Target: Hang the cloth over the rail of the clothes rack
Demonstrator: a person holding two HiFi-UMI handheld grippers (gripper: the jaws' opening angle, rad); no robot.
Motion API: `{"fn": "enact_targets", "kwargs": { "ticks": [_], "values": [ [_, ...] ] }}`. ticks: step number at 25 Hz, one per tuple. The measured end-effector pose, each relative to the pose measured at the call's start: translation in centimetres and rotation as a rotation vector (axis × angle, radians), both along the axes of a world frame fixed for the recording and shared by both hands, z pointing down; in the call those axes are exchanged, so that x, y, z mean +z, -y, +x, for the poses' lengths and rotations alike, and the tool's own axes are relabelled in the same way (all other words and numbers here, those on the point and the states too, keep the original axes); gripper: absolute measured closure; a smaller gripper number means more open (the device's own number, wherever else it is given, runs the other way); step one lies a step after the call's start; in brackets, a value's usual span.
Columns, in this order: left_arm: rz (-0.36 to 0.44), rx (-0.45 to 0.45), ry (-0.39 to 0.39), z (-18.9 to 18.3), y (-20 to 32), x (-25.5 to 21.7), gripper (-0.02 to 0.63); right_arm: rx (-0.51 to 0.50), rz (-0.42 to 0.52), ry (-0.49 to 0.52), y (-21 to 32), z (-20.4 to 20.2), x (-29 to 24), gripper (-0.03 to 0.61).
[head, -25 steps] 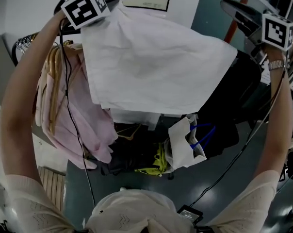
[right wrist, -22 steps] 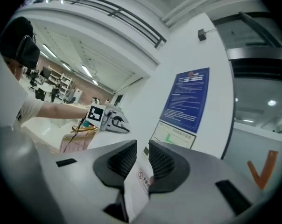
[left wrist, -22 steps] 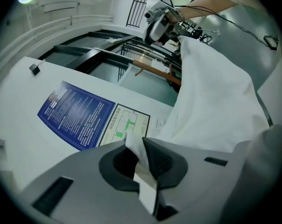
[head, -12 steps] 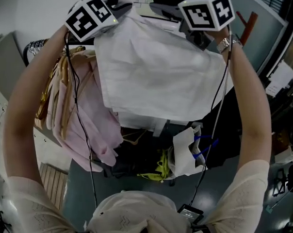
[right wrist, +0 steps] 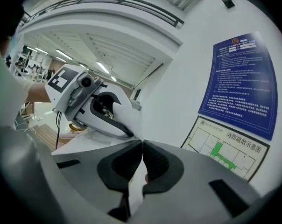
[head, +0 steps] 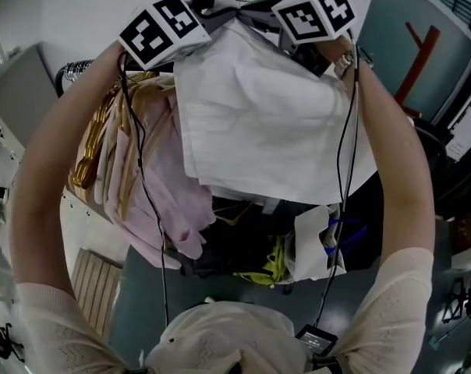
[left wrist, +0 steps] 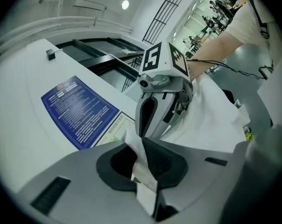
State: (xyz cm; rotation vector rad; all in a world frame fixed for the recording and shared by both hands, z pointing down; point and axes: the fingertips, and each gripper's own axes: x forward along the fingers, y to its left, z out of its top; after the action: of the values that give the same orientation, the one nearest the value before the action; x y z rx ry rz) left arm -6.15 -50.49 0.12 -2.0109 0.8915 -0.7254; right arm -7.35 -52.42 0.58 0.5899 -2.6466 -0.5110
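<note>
A white cloth hangs spread in front of me, held up high by its top edge. My left gripper is shut on the cloth's top left part; a fold of white cloth sticks out between its jaws. My right gripper is shut on the top right part, with a strip of cloth pinched between its jaws. The two grippers face each other, close together. The rack's rail shows as a dark bar at the left behind my left arm, mostly hidden.
Pink garments on gold hangers fill the rack at the left. Below the cloth lie dark clothes, a yellow item and a white bag. A white wall with a blue notice and a floor plan is just ahead.
The right gripper has swung in from the far right to the cloth's top edge and shut on it, beside the left gripper. The cloth has shifted slightly right and now hangs from both.
</note>
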Motion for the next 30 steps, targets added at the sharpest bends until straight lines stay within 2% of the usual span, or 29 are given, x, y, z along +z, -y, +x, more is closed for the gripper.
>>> {"fn": "enact_targets", "kwargs": {
  "ticks": [3,7,10,14,17,19,20,23,27,30],
  "values": [
    [-0.012,-0.03,0.011,-0.6,0.1,-0.2,0.588,0.011,-0.016,0.039,0.5,0.2,-0.3,0.555],
    [-0.02,-0.042,0.013,-1.4,-0.9,-1.1,0.55,0.053,-0.014,0.062,1.1,0.9,-1.2,0.555],
    [-0.047,-0.019,-0.06,-3.3,-3.1,-2.3,0.535,0.091,-0.017,0.085,1.7,1.5,-1.9,0.555],
    [-0.171,0.031,-0.113,-5.9,-7.2,-0.3,0.535,0.119,-0.011,0.109,2.4,1.7,-3.2,0.555],
    [-0.281,0.108,-0.24,-6.9,-10.3,2.4,0.535,0.141,-0.017,0.118,3.1,1.5,-3.4,0.555],
    [-0.316,0.125,-0.324,-7.5,-11.6,4.0,0.535,0.145,-0.024,0.084,3.6,1.0,-2.4,0.554],
    [-0.316,0.116,-0.341,-7.7,-11.8,4.7,0.535,0.136,-0.025,0.058,3.8,0.5,-1.8,0.554],
    [-0.299,0.073,-0.326,-7.9,-11.7,6.3,0.535,0.125,-0.025,0.035,4.4,-0.2,-0.4,0.552],
    [-0.312,0.072,-0.312,-7.1,-11.6,7.1,0.535,0.157,-0.02,0.101,5.0,0.8,-1.0,0.552],
    [-0.306,0.075,-0.31,-6.1,-11.4,7.1,0.535,0.182,0.022,0.155,4.8,1.9,-2.3,0.552]
  ]
}}
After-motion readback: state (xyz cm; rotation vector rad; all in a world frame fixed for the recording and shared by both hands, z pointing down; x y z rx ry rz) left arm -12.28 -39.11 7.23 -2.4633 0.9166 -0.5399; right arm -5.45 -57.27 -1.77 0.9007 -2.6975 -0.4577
